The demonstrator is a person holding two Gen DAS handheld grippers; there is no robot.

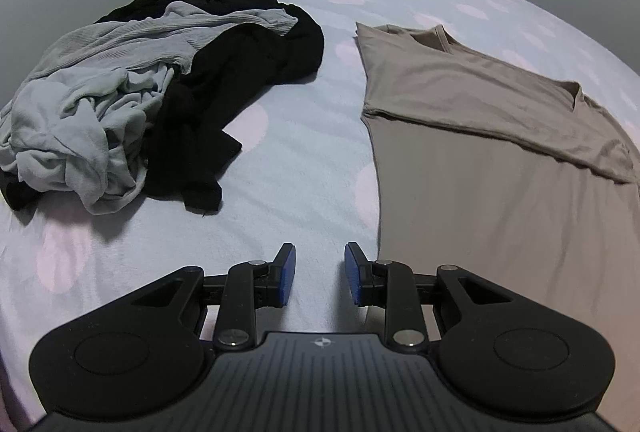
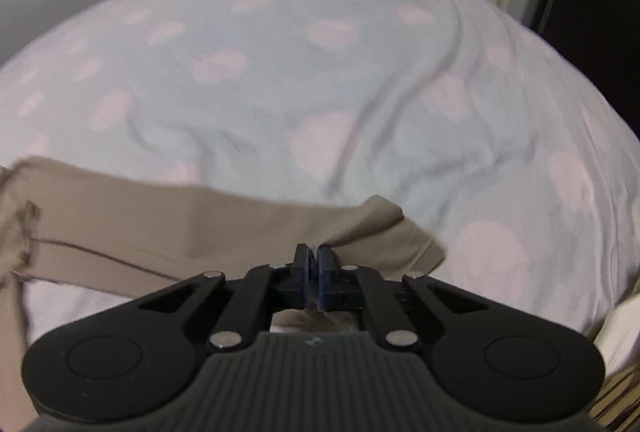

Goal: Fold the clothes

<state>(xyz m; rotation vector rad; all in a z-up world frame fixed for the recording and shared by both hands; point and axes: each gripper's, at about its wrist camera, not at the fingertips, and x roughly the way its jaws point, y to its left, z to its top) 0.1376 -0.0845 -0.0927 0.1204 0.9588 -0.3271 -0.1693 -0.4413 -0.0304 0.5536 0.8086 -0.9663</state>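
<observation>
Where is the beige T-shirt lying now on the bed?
In the left wrist view, the beige T-shirt lies flat on the right side of the bed sheet, apart from the black and grey clothes pile; the right claw pinches its edge.

Pale blue bed sheet with pink clouds, beige shirt, crumpled clothes pile
</observation>
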